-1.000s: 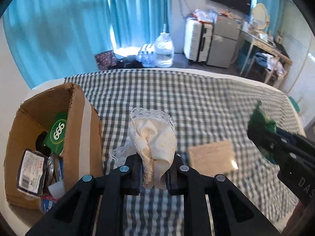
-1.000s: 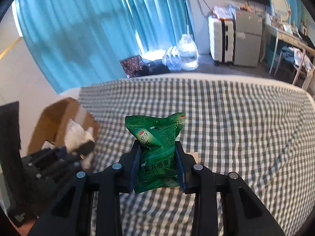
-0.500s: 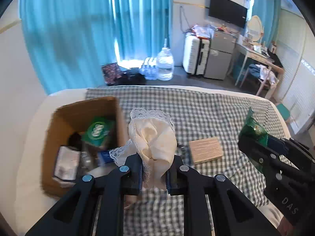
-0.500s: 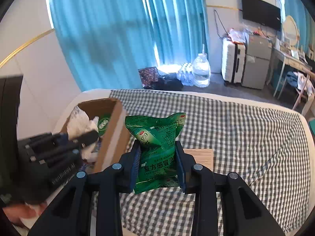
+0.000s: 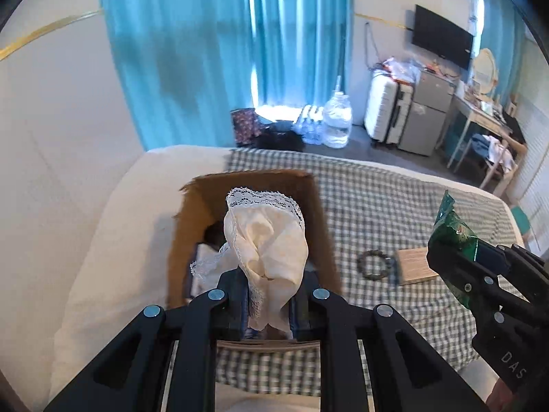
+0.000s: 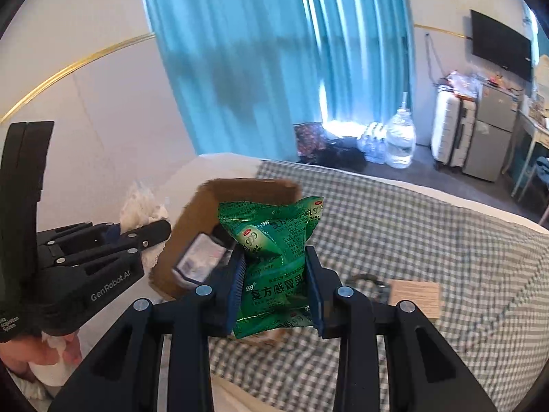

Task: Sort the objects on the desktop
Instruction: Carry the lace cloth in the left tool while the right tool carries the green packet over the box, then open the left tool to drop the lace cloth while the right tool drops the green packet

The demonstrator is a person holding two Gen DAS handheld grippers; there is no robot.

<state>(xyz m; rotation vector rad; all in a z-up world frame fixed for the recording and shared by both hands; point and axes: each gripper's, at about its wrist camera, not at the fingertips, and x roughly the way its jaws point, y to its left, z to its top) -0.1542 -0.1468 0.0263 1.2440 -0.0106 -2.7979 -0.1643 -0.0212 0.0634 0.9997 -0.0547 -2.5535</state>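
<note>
My left gripper [image 5: 267, 304] is shut on a cream lace-trimmed cloth [image 5: 266, 237], held up above the open cardboard box [image 5: 322, 219]. The box sits on the checked bedcover's left part and holds several packets, mostly hidden by the cloth. In the right wrist view my right gripper [image 6: 276, 292] is shut on a green medicine packet [image 6: 274, 257], also raised over the box [image 6: 206, 202]. The left gripper [image 6: 137, 237] shows at the left there. In the left wrist view the right gripper [image 5: 459, 267] with the green packet [image 5: 451, 230] is at the right edge.
A dark bead bracelet [image 5: 374, 264] and a small wooden block [image 5: 413, 266] lie on the checked cover [image 5: 394, 206] right of the box. White bedding [image 5: 113, 240] lies left of the box. Beyond the bed are blue curtains, water bottles, a suitcase and a desk.
Both grippers have risen and pulled back with their loads; the box, once at the left edge, now lies below the left gripper. The bracelet has come into view.
</note>
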